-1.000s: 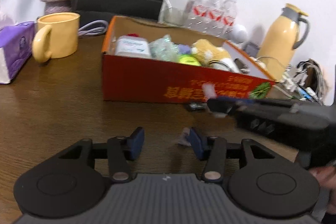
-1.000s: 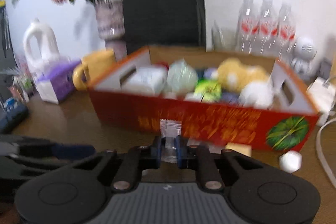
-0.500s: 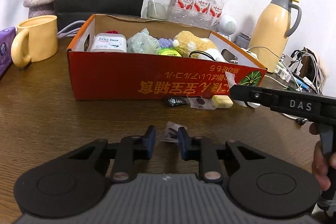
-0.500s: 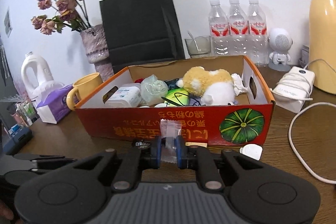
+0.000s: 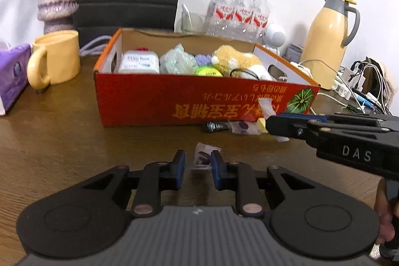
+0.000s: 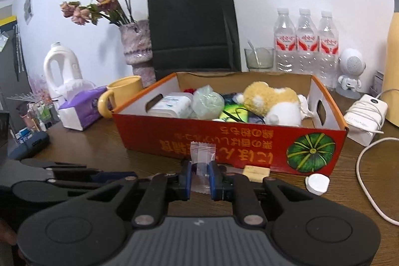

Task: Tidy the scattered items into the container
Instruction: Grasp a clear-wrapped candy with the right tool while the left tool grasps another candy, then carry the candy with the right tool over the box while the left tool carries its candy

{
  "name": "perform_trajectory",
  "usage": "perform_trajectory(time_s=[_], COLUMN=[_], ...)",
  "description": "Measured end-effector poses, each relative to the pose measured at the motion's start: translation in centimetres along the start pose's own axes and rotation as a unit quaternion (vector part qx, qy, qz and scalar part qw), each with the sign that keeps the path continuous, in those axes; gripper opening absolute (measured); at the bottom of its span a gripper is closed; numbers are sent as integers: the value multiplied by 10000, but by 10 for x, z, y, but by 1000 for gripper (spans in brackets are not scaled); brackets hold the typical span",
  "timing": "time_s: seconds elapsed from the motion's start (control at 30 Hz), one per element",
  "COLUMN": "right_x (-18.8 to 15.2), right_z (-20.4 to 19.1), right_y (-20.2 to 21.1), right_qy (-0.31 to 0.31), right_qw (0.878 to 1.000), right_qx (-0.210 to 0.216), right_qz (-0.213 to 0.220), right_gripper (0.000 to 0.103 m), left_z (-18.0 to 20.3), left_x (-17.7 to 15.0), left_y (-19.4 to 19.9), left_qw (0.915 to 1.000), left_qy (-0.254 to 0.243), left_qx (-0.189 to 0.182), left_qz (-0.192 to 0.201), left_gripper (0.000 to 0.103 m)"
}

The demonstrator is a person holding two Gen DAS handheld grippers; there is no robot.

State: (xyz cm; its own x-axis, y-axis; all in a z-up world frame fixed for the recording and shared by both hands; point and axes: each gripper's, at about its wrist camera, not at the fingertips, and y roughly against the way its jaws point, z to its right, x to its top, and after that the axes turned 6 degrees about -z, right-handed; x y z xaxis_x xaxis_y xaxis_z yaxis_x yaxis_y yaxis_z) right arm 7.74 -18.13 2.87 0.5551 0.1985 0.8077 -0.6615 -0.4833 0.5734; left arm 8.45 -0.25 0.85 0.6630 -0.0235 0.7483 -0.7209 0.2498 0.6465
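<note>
1. Far left on the wooden table (image 5: 49, 121) stand a purple tissue box (image 5: 12, 76) and a yellow mug (image 5: 56, 57); I leave both alone.
2. My left gripper (image 5: 198, 167) hangs low over the table with its jaws narrowed but not together. A small clear packet with something dark inside (image 5: 203, 156) lies between the pads. It seems to touch the right pad; I cannot tell whether the left pad presses it, so I do not count it as held.
3. That packet looks light, thin and crinkly, so it will likely slide or fold. I judge the best hold is across its flat middle, not on a loose edge.
4. Behind it sits the red cardboard box (image 5: 149, 101), already holding a white tub, a green bag, a plush toy and more. Against its front wall lie more strays: a dark wrapper (image 5: 215, 127), a clear packet and a pale yellow block (image 6: 256, 172).
5. My right gripper (image 6: 201, 178) is clamped on a clear sweet wrapper (image 6: 202, 153), which sticks up above the pads just before the box front. It is featherlight and slippery, and may well cling to the pads when freed over the box.
6. Right of that, a white cap (image 6: 317, 183) rests on the table near the box corner.
</note>
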Motion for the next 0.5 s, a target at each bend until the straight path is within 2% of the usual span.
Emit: perform_trajectory(time_s=[0.13, 0.23, 0.27, 0.43, 0.5], right_x=[-3, -10, -14, -32, -40], right_z=[-9, -16, -19, -25, -26], right_y=[7, 15, 20, 56, 74], right_qy=[89, 147, 160, 108, 217], right_qw=[9998, 9993, 9993, 9986, 9983], right_qx=[158, 236, 181, 110, -83], right_qz=[127, 242, 274, 511, 531], right_gripper=[13, 13, 13, 13, 13], left_z=[4, 12, 15, 28, 32], left_x=[0, -3, -5, -22, -32], left_y=[8, 17, 23, 49, 66], left_qw=[9998, 9986, 9979, 9972, 9956], left_qy=[-51, -155, -195, -82, -45], left_qx=[58, 268, 273, 418, 514], left_qz=[199, 426, 552, 616, 785], left_gripper=[23, 23, 23, 23, 23])
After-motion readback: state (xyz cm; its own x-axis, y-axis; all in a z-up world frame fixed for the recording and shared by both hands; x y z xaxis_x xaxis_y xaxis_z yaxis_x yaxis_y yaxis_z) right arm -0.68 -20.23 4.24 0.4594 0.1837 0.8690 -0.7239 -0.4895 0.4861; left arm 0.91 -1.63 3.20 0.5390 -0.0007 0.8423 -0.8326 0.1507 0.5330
